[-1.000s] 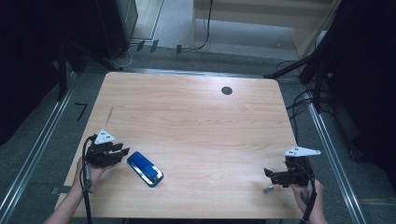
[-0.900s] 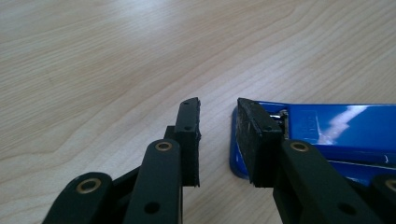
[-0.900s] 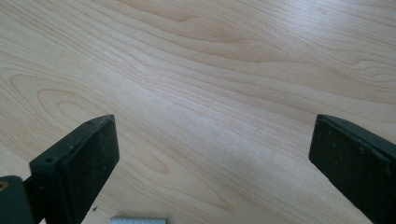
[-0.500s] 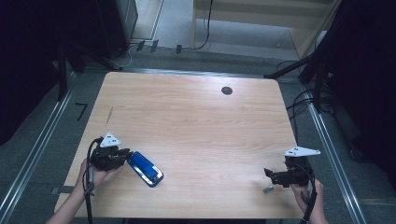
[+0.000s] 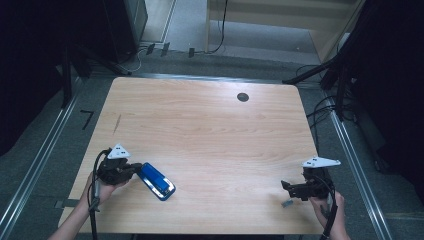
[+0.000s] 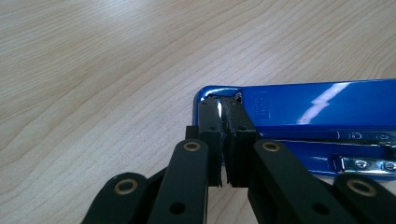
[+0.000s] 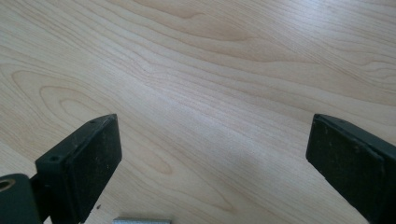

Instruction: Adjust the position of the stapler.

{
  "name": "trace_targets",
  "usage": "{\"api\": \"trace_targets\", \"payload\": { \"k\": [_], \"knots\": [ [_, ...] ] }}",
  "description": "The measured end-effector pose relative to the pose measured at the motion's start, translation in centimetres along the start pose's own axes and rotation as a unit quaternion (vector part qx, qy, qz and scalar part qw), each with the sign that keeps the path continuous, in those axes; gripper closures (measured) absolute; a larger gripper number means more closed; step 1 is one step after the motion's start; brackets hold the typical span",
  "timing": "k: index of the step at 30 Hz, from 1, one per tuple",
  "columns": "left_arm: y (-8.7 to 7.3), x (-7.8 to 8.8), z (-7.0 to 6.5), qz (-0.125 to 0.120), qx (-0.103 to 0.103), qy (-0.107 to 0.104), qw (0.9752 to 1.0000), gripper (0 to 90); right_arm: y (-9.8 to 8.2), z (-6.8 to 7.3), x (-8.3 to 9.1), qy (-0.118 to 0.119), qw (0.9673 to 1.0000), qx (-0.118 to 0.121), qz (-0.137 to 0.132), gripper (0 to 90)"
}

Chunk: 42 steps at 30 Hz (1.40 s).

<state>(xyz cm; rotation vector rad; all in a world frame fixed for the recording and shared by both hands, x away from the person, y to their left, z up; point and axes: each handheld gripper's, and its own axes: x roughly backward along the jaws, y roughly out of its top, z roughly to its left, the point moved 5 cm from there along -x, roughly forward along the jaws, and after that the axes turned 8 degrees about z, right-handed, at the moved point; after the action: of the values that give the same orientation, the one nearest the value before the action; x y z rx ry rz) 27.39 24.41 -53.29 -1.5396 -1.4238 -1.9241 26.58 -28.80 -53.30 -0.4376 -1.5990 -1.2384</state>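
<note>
Stapler [image 5: 156, 181] is the thing in hand: a blue one lying flat near the front-left of the wooden table [image 5: 210, 130], its long body running diagonally from near-right to far-left. At its far-left end, the left gripper [image 6: 224, 140] has just been closing, and its two black jaws now stand almost together, pinching a thin part at the rear end of the blue top arm; the left gripper view shows the pads tight against that edge.

Judging by its glossy shell and metal rail [image 6: 364, 163], the stapler should be rigid, fairly heavy for its size and slippery. A pinch on one end may let it pivot or slide out; a hold across the middle of the body looks safer.

Near the front-right, the right gripper [image 5: 292, 189] rests wide open and empty, a small grey staple strip [image 7: 142, 220] just before it.

Farther off, a dark round grommet [image 5: 243, 97] sits by the far edge.
</note>
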Motion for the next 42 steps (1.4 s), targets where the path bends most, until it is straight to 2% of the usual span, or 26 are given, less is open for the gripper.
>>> {"api": "trace_targets", "payload": {
  "k": [3, 10, 15, 23, 35, 42],
  "knots": [
    [0.0, 0.0, -0.2, 0.001, 0.003, -0.006, 1.0, 90.0, 0.1, 0.2, -0.1, 0.0, 1.0, 0.004, 0.002, 3.8],
    [0.3, -0.4, -1.5, 0.002, -0.011, -0.017, 0.9998, 90.0, 0.2, 0.4, -0.3, 0.002, 1.0, 0.007, 0.006, 3.8],
    [0.5, -0.6, -2.2, 0.005, -0.019, -0.018, 0.9996, 90.0, 0.1, 0.5, -0.4, 0.002, 0.9999, 0.007, 0.01, 3.8],
    [0.6, -0.7, -2.7, 0.006, -0.017, -0.021, 0.9996, 90.0, 0.2, 0.8, -0.6, 0.006, 0.9998, 0.011, 0.014, 3.9],
    [0.9, -0.9, -4.2, 0.015, -0.034, -0.029, 0.9989, 90.0, 0.3, 1.5, -0.9, 0.01, 0.9996, 0.018, 0.022, 4.1],
    [1.0, -1.1, -4.9, 0.02, -0.032, -0.033, 0.9987, 90.0, 0.6, 2.9, -1.0, 0.03, 0.999, 0.021, 0.026, 4.1]
  ]
}}
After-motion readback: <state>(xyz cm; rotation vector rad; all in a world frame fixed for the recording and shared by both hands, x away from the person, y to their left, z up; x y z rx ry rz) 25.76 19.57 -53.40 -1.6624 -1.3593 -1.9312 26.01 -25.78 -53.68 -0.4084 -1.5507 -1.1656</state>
